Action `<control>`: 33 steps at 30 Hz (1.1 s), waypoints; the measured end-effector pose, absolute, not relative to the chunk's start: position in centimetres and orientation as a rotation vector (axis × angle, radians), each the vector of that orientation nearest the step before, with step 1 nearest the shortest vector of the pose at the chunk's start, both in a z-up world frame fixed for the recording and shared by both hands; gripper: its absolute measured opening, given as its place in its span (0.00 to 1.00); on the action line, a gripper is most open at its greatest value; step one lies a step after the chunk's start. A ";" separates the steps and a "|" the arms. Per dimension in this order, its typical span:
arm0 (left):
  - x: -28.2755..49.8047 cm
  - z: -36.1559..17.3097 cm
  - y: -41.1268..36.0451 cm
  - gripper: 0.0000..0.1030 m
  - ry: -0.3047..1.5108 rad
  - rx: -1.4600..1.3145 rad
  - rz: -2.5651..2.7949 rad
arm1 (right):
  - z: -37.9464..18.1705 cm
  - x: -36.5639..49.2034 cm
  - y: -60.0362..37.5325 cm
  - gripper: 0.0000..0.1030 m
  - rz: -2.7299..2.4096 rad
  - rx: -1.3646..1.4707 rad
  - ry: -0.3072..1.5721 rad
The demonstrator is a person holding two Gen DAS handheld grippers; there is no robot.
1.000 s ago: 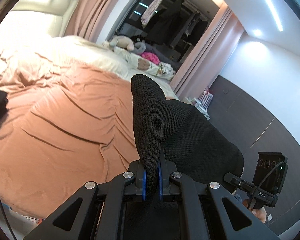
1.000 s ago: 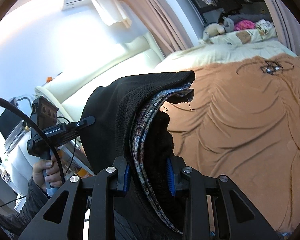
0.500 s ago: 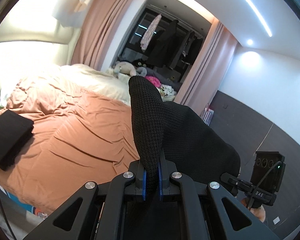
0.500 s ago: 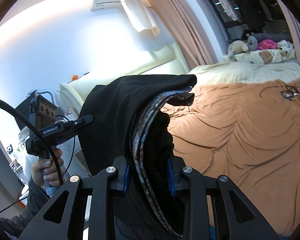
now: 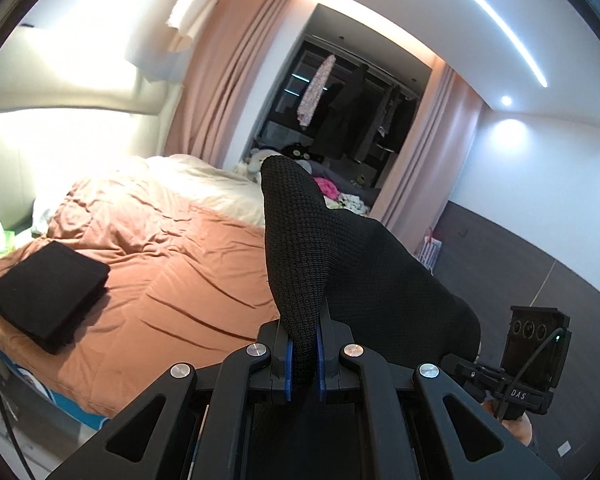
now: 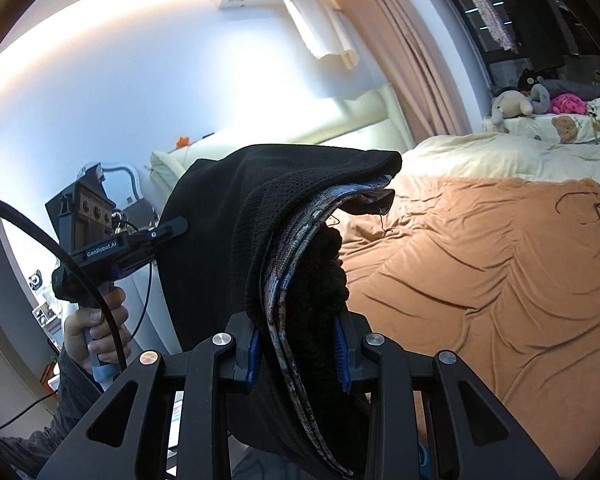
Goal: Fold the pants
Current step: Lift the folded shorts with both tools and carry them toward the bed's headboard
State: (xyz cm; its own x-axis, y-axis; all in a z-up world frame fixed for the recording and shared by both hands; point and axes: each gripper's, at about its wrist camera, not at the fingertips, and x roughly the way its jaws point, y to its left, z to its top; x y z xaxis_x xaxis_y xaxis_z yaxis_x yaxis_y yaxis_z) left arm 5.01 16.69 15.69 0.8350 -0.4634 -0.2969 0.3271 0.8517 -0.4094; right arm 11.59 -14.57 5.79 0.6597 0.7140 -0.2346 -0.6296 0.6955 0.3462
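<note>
Black knit pants [image 5: 340, 264] hang in the air between my two grippers, above the near edge of the bed. My left gripper [image 5: 303, 356] is shut on a thin corner of the fabric, which sticks up past the blue pads. My right gripper [image 6: 298, 350] is shut on a thick bunch of the pants [image 6: 260, 216], where a grey patterned inner band shows. In the right wrist view the left gripper [image 6: 176, 227] holds the far end of the cloth, with a hand [image 6: 96, 328] on its handle. The lower part of the pants is hidden below both views.
A bed with a rumpled orange cover [image 5: 172, 272] fills the space ahead. A folded black garment [image 5: 46, 288] lies near its left corner. A tangled black cable [image 6: 596, 208] rests on the cover at right. Stuffed toys [image 6: 516, 106] and pillows sit at the far side by pink curtains [image 5: 228, 92].
The left gripper has risen and pulled back with the pants corner, so more of the bed and the folded black garment came into view. The right gripper shifted slightly and rolled, still gripping.
</note>
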 end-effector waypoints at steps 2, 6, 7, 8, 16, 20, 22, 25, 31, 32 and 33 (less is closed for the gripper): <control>4.9 15.4 17.7 0.08 0.397 -0.363 -0.414 | 5.7 12.3 -14.1 0.25 0.776 0.237 0.374; 5.1 14.8 19.2 0.08 0.392 -0.383 -0.389 | 5.7 14.3 -13.2 0.25 0.801 0.223 0.387; 5.4 14.7 19.6 0.08 0.391 -0.386 -0.379 | 5.7 14.8 -12.9 0.25 0.809 0.219 0.390; 5.4 14.6 20.0 0.08 0.390 -0.389 -0.374 | 5.7 15.4 -12.7 0.25 0.816 0.217 0.392; 8.7 12.9 22.9 0.08 0.403 -0.428 -0.327 | 4.8 20.6 -11.3 0.25 0.855 0.208 0.421; 11.0 11.9 24.4 0.08 0.414 -0.448 -0.308 | 4.9 23.6 -9.6 0.25 0.867 0.197 0.436; 12.1 11.4 25.3 0.08 0.419 -0.458 -0.297 | 4.9 24.9 -8.7 0.25 0.875 0.193 0.443; 13.6 10.9 26.8 0.08 0.421 -0.466 -0.282 | 4.9 26.9 -7.3 0.25 0.887 0.181 0.451; 16.6 10.4 30.1 0.08 0.441 -0.460 -0.223 | 4.7 30.0 -3.5 0.25 0.918 0.169 0.477; 16.9 10.4 30.7 0.08 0.443 -0.459 -0.212 | 4.8 30.5 -2.7 0.25 0.923 0.165 0.479; 17.2 10.4 31.3 0.08 0.442 -0.458 -0.202 | 4.7 31.0 -2.2 0.25 0.929 0.160 0.480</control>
